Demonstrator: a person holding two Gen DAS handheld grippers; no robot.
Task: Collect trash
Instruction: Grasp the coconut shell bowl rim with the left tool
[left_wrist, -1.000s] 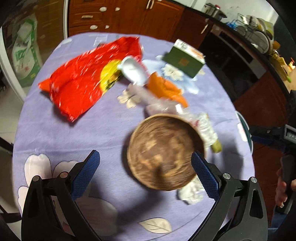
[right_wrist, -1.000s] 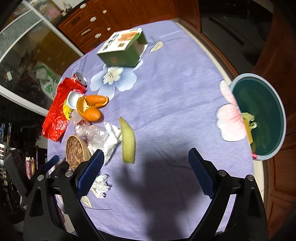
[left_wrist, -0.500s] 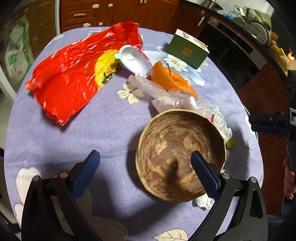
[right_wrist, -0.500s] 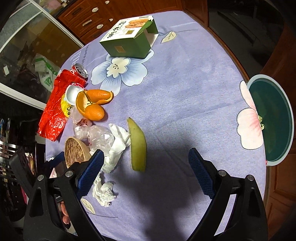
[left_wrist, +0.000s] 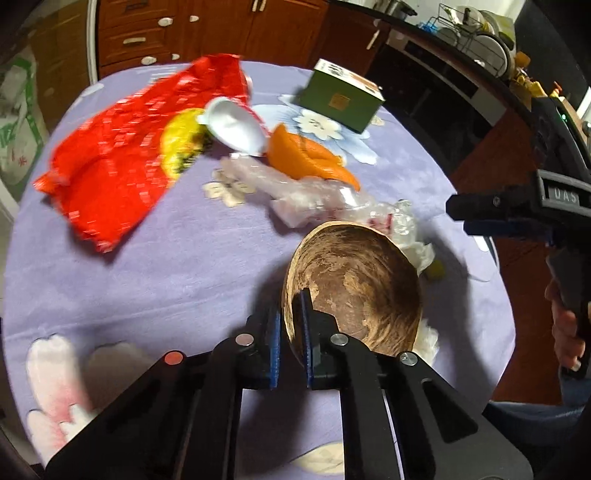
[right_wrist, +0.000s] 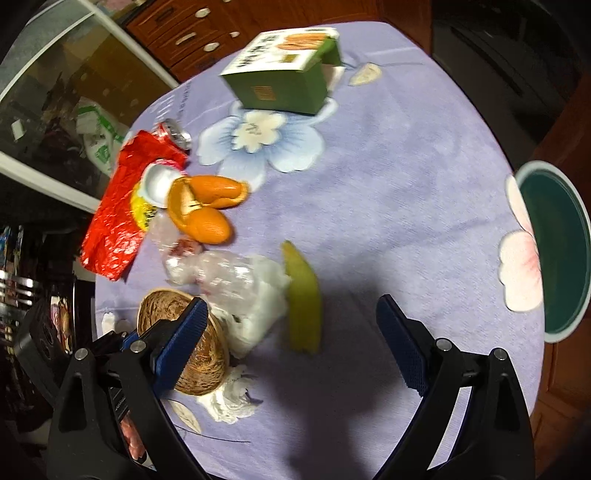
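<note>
Left wrist view: the left tool, standing wide half a second ago, has now closed onto the near rim of the coconut shell, one pad inside the bowl and one outside. The shell sat flat on the counter earlier; it now appears tipped up, low and right of centre in the frame. Judgement: the grasp is made and the shell is ready to be carried off. The shell is a brown, fibrous half-bowl, empty, mottled dark and pale inside. Behind it lie clear plastic wrap, orange peel and a red wrapper at upper left.

Right wrist view: the right tool stands wide and holds nothing. It has shifted toward the litter, and the green peel now lies just ahead, between its pads. The shell shows at lower left behind the left pad. The green bin sits at the right edge, beyond the counter rim, well apart from the shell.
</note>
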